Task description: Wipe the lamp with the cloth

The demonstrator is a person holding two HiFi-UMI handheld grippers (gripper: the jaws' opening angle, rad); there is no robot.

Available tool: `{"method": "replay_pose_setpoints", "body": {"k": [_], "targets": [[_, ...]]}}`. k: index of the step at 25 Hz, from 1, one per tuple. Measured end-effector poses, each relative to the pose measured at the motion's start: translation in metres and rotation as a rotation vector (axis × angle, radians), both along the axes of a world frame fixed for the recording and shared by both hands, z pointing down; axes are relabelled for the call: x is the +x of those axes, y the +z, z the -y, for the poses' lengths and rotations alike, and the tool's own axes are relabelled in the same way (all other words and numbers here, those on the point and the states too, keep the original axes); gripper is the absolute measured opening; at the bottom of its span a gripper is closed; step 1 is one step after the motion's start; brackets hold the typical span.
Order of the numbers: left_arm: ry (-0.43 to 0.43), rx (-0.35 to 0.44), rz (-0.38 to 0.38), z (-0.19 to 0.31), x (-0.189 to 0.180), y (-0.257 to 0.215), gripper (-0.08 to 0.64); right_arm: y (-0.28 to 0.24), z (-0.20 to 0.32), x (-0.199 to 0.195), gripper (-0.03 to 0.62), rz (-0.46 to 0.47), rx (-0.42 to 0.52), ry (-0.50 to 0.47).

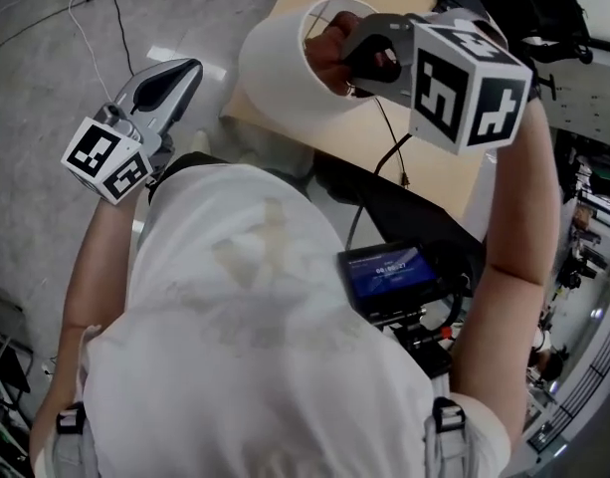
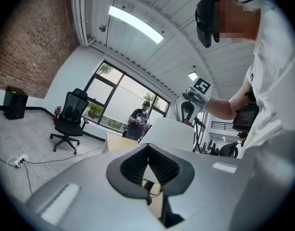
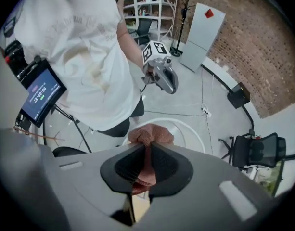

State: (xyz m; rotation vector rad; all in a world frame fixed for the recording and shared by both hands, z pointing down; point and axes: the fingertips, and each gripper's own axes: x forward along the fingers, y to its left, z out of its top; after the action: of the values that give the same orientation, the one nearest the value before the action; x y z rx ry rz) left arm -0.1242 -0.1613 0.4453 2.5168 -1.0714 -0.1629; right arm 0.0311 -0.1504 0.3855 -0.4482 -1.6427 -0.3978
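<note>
Wiping looks to be under way, but it is not done. The right gripper points down into the open top of the lamp. Its jaws are squeezed tight on the pink cloth. A soft bunch of cloth sticks out past the tips. The cloth is just inside the round white rim of the shade, at the side close to the person.

The lamp stands by the corner of the tabletop that is closest to the person. Its foot is hidden under the shade.

The left gripper is off to the side over the floor, well apart from the lamp. Its jaws are together and nothing is between them. It is not helping to hold the lamp.

I think the job is at the inside top of the shade. I cannot tell which parts are clean, because the shade looks white all over. The outside wall, the rest of the rim and the stand may be left to wipe.
</note>
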Motion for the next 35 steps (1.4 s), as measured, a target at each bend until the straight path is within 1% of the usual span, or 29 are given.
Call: {"method": "replay_pose_setpoints", "body": {"k": [2, 4, 5, 7, 9, 10, 11, 12, 15, 19, 22, 24, 26, 28, 30, 32, 35], "targets": [[0.011, 0.005, 0.004, -0.004, 0.004, 0.0, 0.002, 0.002, -0.004, -0.011, 0.043, 0.078, -0.047, 0.037], [0.016, 0.003, 0.006, -0.008, -0.002, -0.001, 0.002, 0.001, 0.001, -0.027, 0.043, 0.16, -0.038, 0.091], [0.017, 0.0, 0.006, -0.011, -0.007, -0.003, 0.002, -0.002, 0.008, -0.036, 0.044, 0.195, -0.006, 0.126], [0.017, -0.005, 0.006, -0.014, -0.018, -0.005, 0.002, -0.01, 0.028, -0.044, 0.044, 0.225, 0.104, 0.194], [0.022, -0.001, -0.001, -0.012, -0.02, -0.002, 0.002, -0.016, 0.05, -0.034, 0.043, 0.194, 0.239, 0.237], [0.027, 0.003, -0.007, -0.01, -0.017, 0.002, 0.002, -0.019, 0.057, -0.025, 0.043, 0.18, 0.282, 0.254], [0.034, 0.003, -0.014, -0.009, -0.014, 0.007, 0.002, -0.022, 0.058, -0.018, 0.043, 0.183, 0.296, 0.278], [0.043, -0.001, -0.017, -0.01, -0.01, 0.01, 0.002, -0.026, 0.055, -0.013, 0.043, 0.205, 0.285, 0.31], [0.079, -0.015, 0.0, -0.018, -0.003, 0.014, 0.002, -0.038, 0.037, -0.004, 0.043, 0.315, 0.216, 0.422], [0.113, 0.012, 0.02, -0.018, 0.004, 0.013, 0.002, -0.047, 0.025, 0.008, 0.043, 0.464, 0.146, 0.564], [0.124, 0.018, 0.031, -0.021, 0.008, 0.013, 0.002, -0.046, 0.014, 0.009, 0.043, 0.573, 0.071, 0.635], [0.138, 0.019, 0.046, -0.026, 0.013, 0.012, 0.002, -0.043, 0.006, 0.006, 0.044, 0.634, 0.024, 0.654], [0.146, 0.023, 0.059, -0.03, 0.018, 0.01, 0.002, -0.042, 0.005, 0.005, 0.044, 0.688, 0.016, 0.655], [0.14, 0.025, 0.068, -0.033, 0.023, 0.008, 0.002, -0.046, 0.009, 0.007, 0.044, 0.77, 0.025, 0.673], [0.123, 0.019, 0.077, -0.039, 0.028, 0.005, 0.002, -0.059, 0.013, 0.012, 0.044, 0.886, 0.038, 0.704], [0.109, 0.015, 0.089, -0.046, 0.031, 0.0, 0.002, -0.078, 0.015, 0.02, 0.044, 1.022, 0.055, 0.737], [0.106, 0.019, 0.114, -0.061, 0.042, -0.004, 0.002, -0.109, 0.012, 0.045, 0.044, 1.204, 0.084, 0.787]]}}
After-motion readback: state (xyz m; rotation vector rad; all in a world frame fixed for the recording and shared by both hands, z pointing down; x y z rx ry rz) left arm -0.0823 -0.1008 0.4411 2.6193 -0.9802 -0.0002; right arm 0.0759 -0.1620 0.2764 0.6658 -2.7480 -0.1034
